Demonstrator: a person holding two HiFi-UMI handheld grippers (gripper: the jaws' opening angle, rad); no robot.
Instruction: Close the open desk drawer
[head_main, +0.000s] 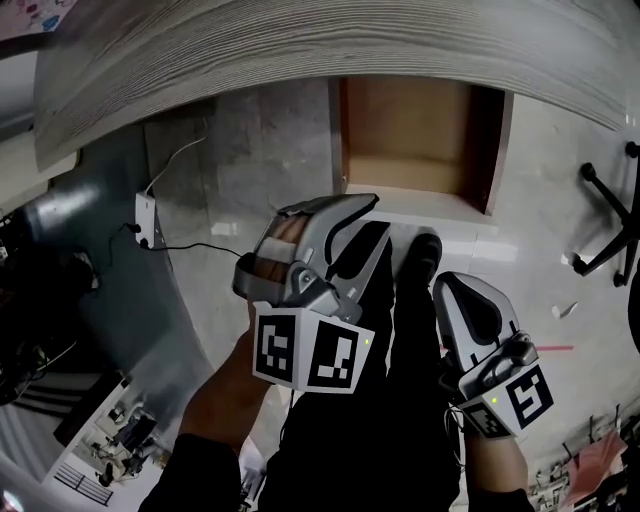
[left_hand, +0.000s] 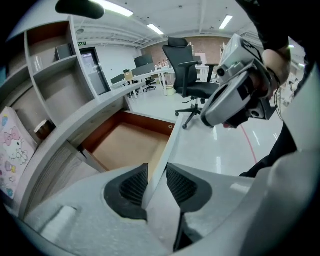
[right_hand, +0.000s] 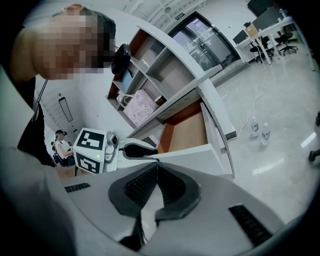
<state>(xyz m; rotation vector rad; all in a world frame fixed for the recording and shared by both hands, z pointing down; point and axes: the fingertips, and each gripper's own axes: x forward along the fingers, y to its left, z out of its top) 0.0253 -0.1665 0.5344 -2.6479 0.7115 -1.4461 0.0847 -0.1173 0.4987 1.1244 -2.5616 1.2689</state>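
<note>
Drawer: I find the open brown-wood drawer with a white front panel (head_main: 410, 130) at 12 o'clock in the head view. It is pulled out from under the curved grey wood-grain desk top (head_main: 300, 50).
Left claw: the left claw (head_main: 352, 212) sits at the near left corner of the drawer, with the drawer at 12 o'clock from it.
Left gripper view alone: this is the only view that shows me the grip. The top edge of the white panel runs between the black ribbed pads (left_hand: 131, 187), and the jaws are narrow and clamped on that edge. A black office chair (left_hand: 190, 75) stands beyond the drawer at 1 o'clock.
Right claw: the right claw (head_main: 452, 290) hangs at 4 o'clock from the left one, apart from the drawer. In its own view the pad tips meet with nothing held.
Right gripper view alone: two clear bottles (right_hand: 257, 127) stand on the floor at 3 o'clock from the drawer, and a pink bag (right_hand: 137, 107) sits on a shelf at 10 o'clock.
Hard to make out: in the head view the left claw's housing covers its own pads, and the desk top cuts off the back of the drawer.
</note>
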